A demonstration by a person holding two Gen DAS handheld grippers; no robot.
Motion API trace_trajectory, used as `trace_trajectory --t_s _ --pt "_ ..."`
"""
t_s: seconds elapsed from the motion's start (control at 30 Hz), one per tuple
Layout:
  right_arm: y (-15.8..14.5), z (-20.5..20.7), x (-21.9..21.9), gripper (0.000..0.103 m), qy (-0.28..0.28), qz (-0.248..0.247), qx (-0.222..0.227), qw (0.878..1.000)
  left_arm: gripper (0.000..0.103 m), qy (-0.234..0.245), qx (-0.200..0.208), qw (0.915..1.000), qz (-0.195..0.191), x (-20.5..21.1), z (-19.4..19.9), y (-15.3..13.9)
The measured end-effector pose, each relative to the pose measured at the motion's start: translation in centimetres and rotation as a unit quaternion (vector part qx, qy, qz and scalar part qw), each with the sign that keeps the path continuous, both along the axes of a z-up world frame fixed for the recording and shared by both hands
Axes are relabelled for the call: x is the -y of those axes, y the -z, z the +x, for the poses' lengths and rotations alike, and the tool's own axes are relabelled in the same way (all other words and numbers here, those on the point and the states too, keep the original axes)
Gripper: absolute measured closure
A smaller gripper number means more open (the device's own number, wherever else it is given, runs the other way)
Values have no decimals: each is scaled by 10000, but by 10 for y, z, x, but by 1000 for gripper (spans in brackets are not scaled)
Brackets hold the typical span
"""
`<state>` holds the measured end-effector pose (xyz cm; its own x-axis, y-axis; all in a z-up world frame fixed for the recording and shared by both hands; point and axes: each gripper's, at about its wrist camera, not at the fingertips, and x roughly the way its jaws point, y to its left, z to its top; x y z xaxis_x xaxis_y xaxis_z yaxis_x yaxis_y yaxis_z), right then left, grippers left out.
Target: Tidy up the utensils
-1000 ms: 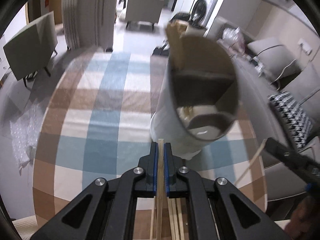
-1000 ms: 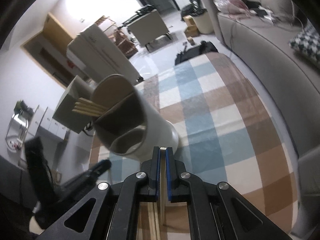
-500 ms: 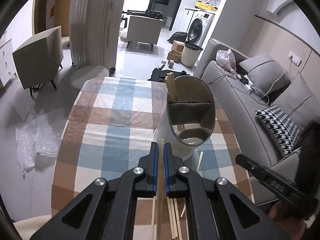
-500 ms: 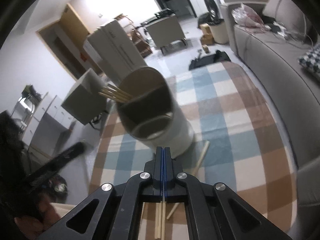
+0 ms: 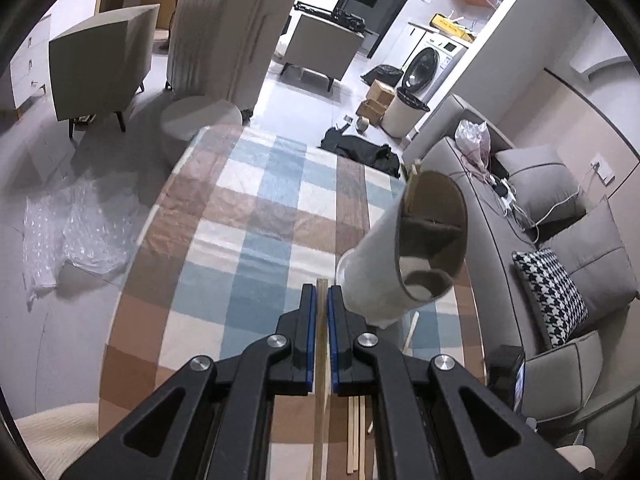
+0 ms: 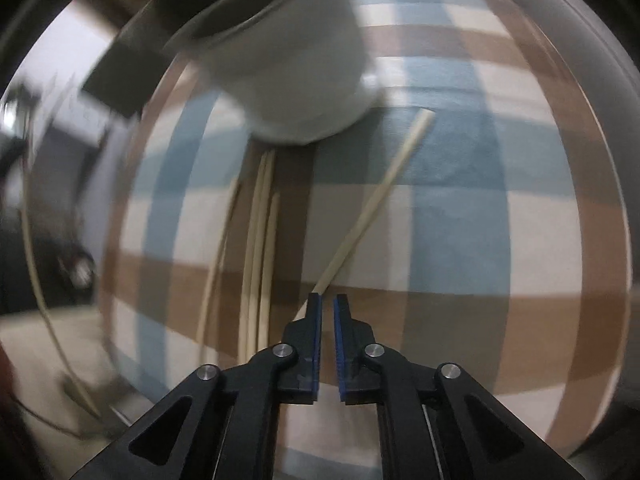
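Note:
A white cylindrical utensil holder (image 5: 394, 264) with brown divided compartments stands on the checked tablecloth (image 5: 256, 236); a few chopsticks stick out of its far compartment (image 5: 412, 184). My left gripper (image 5: 322, 292) is shut on a wooden chopstick (image 5: 320, 380), just left of the holder's base. More chopsticks (image 5: 356, 432) lie on the cloth below it. In the blurred right wrist view the holder (image 6: 288, 64) is ahead. My right gripper (image 6: 327, 300) is slightly open and empty, low over the cloth beside a single slanted chopstick (image 6: 376, 196); several chopsticks (image 6: 260, 248) lie to the left.
The table's right edge (image 5: 476, 320) borders a grey sofa (image 5: 560, 240) with a houndstooth cushion (image 5: 550, 292). Beyond the table are an armchair (image 5: 100, 60), a large white upright panel (image 5: 228, 28) and bubble wrap (image 5: 72, 228) on the floor.
My right gripper dropped towards the table and tilted down, opening slightly. My left gripper shifted left and back with its chopstick, so the holder now sits to its right.

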<state>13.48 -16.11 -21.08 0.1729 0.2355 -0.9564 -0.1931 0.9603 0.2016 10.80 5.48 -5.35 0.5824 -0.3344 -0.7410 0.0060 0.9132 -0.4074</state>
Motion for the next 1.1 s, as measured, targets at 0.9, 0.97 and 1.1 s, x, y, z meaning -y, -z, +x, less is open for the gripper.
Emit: trace_trajectory --t_s 0.9,0.97,1.1 --pt "16 -11 -80 92 -6459 -1433 191 7496 102 -127 -194 9996 -164 -28 14 7" --pt "15 0 -78 99 -6158 -1315 131 7767 102 -127 -216 9996 -133 -27 16 8" --pt "10 4 -75 99 -5758 -1200 260 8083 102 -118 -219 9996 -109 -26 16 8"
